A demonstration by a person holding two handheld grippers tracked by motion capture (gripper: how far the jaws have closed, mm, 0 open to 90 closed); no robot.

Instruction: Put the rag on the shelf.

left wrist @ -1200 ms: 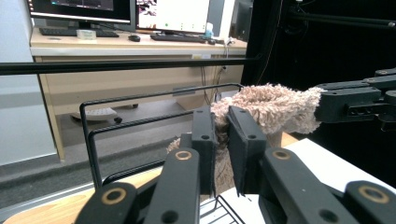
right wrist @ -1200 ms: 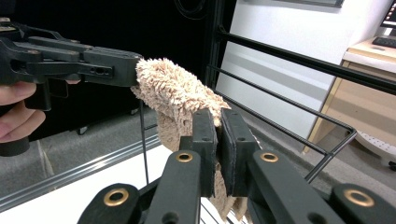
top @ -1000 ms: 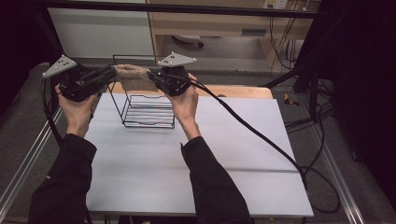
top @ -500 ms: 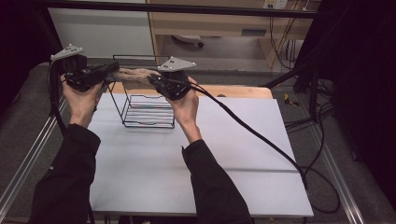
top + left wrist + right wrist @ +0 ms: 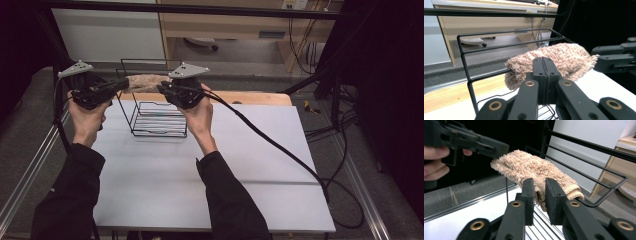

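Note:
A fluffy tan cloth lies along the top wire of a black wire rack, stretched between my two grippers. My left gripper is at its left end. In the left gripper view its jaws have just closed tight, pinching the near edge of the cloth. My right gripper is at the other end. In the right gripper view its jaws have just been opening and stand slightly apart, with a fold of the cloth hanging loosely between them.
The rack stands at the back left of a white table, with a wooden strip behind it. Metal frame rails run along both sides. The right gripper's cable trails across the table to the right.
The left gripper has shifted slightly at the cloth's left end and its jaws have come together. The right hand has stayed at the rack's top corner.

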